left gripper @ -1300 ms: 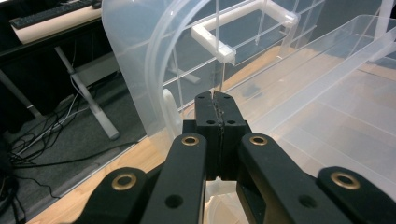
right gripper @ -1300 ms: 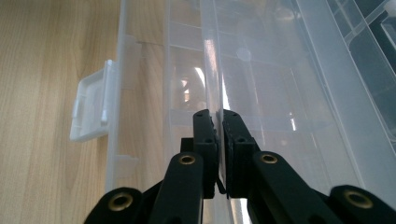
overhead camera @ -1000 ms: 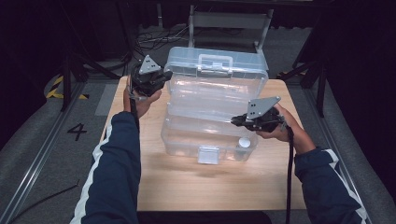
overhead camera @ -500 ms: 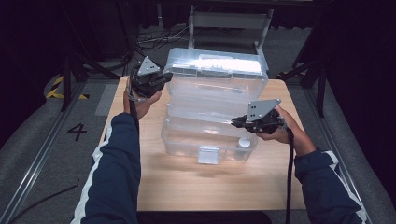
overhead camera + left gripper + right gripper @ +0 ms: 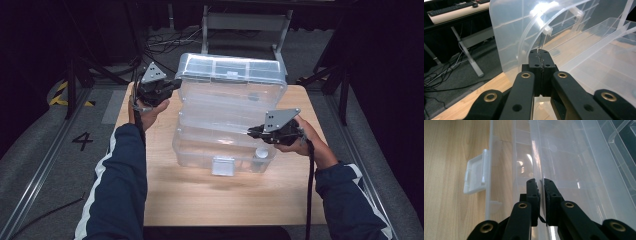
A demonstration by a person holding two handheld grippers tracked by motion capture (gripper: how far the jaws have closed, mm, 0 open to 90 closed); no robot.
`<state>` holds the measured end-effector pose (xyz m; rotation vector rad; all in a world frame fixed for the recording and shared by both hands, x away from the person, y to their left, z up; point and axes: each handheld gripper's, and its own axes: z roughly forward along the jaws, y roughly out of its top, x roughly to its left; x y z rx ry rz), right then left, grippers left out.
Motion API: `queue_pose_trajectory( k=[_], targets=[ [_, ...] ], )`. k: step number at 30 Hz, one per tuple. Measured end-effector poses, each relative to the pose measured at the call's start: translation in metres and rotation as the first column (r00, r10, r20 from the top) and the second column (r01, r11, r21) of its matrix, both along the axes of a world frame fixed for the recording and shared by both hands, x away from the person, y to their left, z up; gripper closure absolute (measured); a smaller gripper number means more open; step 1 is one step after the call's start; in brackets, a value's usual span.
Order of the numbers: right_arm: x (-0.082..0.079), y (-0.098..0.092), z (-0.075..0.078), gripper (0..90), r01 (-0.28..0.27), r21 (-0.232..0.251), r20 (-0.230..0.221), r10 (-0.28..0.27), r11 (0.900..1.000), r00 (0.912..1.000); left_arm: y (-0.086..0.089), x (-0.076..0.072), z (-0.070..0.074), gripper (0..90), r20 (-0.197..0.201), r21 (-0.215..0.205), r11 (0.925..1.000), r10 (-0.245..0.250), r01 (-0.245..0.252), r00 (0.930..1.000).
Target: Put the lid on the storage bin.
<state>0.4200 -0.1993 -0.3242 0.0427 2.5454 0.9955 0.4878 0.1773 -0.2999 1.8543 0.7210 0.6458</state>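
The big box (image 5: 227, 112) is see-through plastic, with a milky white shine on its lid. Its latch (image 5: 223, 165) at six o'clock looks cloudy white. The table (image 5: 200, 200) under it is light brown wood with thin streaks running across.

The left gripper (image 5: 172, 86) at ten o'clock is black, and it has a grey three-cornered plate on top. The right gripper (image 5: 251, 131) at four o'clock is black with a grey plate too. In the gripper views their jaws are black with small gold rings.

The person's sleeves (image 5: 117, 190) are dark blue with a white stripe.

The floor (image 5: 45, 165) is grey, with a black number four at nine o'clock and yellow and black striped tape (image 5: 62, 92) at ten o'clock.
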Motion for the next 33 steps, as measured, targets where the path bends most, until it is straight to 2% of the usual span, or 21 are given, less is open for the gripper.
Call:
queue_pose_trajectory(
  k=[12, 19, 28, 33],
  targets=[
    [-0.004, 0.004, 0.001, 83.4, 0.018, -0.044, 0.022, -0.017, 0.999, 0.9996, 0.001, -0.007, 0.0, 90.0, 0.014, 0.005, 0.9999, -0.016, 0.016, 0.9998],
    [-0.007, 0.006, -0.001, 83.6, 0.013, -0.061, 0.02, -0.012, 0.998, 0.9997, 0.002, -0.014, -0.003, 90.0, 0.02, 0.01, 0.9997, -0.025, 0.024, 0.9995],
    [-0.009, 0.006, -0.002, 83.0, 0.015, -0.068, 0.016, -0.013, 0.998, 0.9998, 0.004, -0.023, -0.007, 90.0, 0.025, 0.017, 0.9991, -0.04, 0.04, 0.9989],
    [-0.01, 0.005, -0.004, 80.3, 0.019, -0.057, 0.013, -0.018, 0.998, 0.9998, 0.005, -0.026, -0.009, 90.0, 0.028, 0.016, 0.9989, -0.043, 0.043, 0.9986]
  ],
)
